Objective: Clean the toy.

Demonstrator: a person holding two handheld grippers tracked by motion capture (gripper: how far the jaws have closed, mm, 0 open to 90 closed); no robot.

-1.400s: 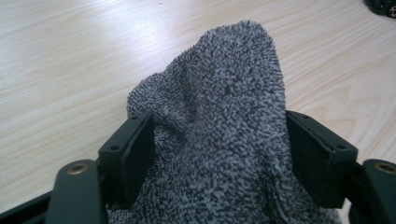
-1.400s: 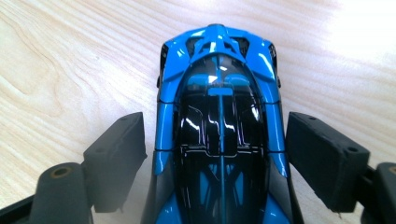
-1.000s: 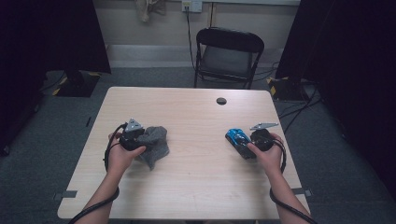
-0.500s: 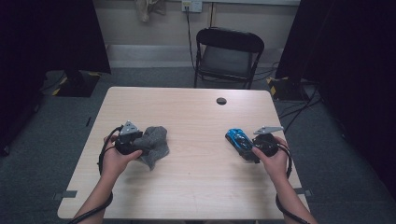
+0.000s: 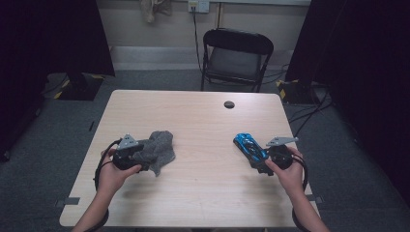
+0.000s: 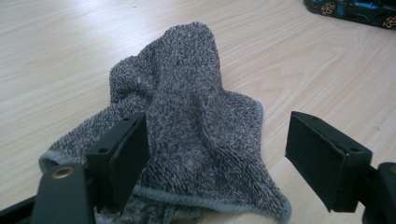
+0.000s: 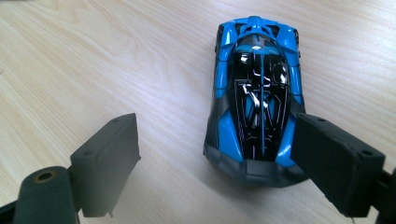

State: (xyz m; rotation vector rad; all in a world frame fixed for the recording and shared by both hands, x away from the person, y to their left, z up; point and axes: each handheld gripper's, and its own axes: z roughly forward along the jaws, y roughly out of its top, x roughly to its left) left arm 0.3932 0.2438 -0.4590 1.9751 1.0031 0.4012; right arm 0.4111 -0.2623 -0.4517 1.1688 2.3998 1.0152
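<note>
On the left side of the wooden table [image 5: 203, 121], the left gripper [image 5: 138, 157] sat in the person's left hand [image 5: 112, 176], its jaws spread fairly wide around the near end of a crumpled grey towel [image 5: 157, 151]. In the left gripper view the towel [image 6: 196, 140] rose in a fold between the two black jaws; the left jaw lay against the cloth, while the right jaw stood clear of it, so nothing was pinched. Far off at that view's upper right, part of the toy car [image 6: 359, 9] showed.

Near the far edge of the table, right of the middle, lay a small dark round mark [image 5: 229, 104].

On the right side, the blue and black toy car [image 5: 249, 147] rested flat on the tabletop, just in front of the right gripper [image 5: 263, 162], held in the right hand [image 5: 287, 174]. In the right gripper view the jaws stood wide apart; the car's [image 7: 257, 98] near end sat beside the right jaw, whether touching I cannot tell.
</note>
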